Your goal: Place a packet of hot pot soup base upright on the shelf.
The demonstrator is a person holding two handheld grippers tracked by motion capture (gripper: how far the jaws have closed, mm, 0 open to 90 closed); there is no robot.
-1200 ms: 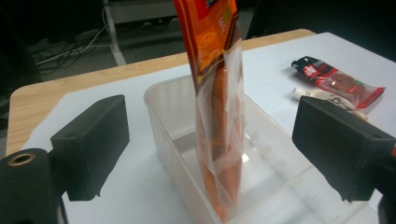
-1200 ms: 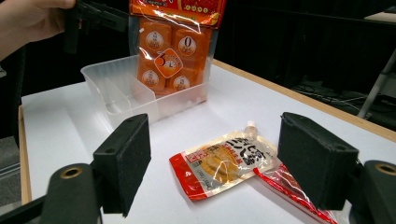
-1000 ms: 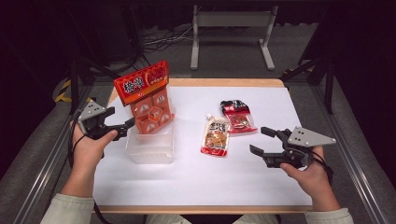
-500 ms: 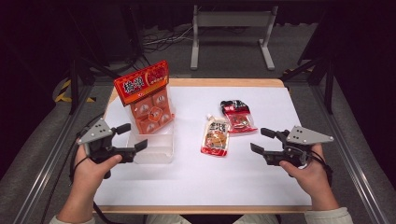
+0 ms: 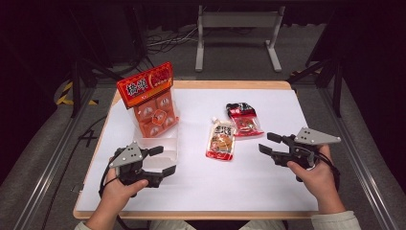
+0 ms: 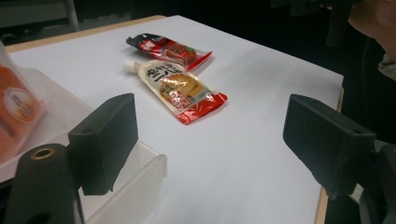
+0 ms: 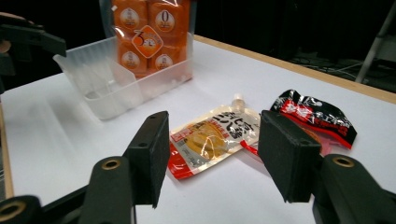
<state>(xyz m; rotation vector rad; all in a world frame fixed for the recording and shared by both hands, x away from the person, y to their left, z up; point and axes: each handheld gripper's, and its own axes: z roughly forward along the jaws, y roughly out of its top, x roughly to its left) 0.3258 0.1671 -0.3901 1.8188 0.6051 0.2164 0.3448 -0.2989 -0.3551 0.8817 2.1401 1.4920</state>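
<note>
While the orange snack pack already stands in the clear bin, 2 pouches remain on the table: my right tongs, empty and just closing, face the spouted pouch, my left tongs gape empty.

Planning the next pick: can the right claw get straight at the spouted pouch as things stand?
Probably yes. The right claw stands open, nothing between its jaws, facing the spouted pouch, with bare white tabletop between. The red-and-black packet lies just behind the pouch.
</note>
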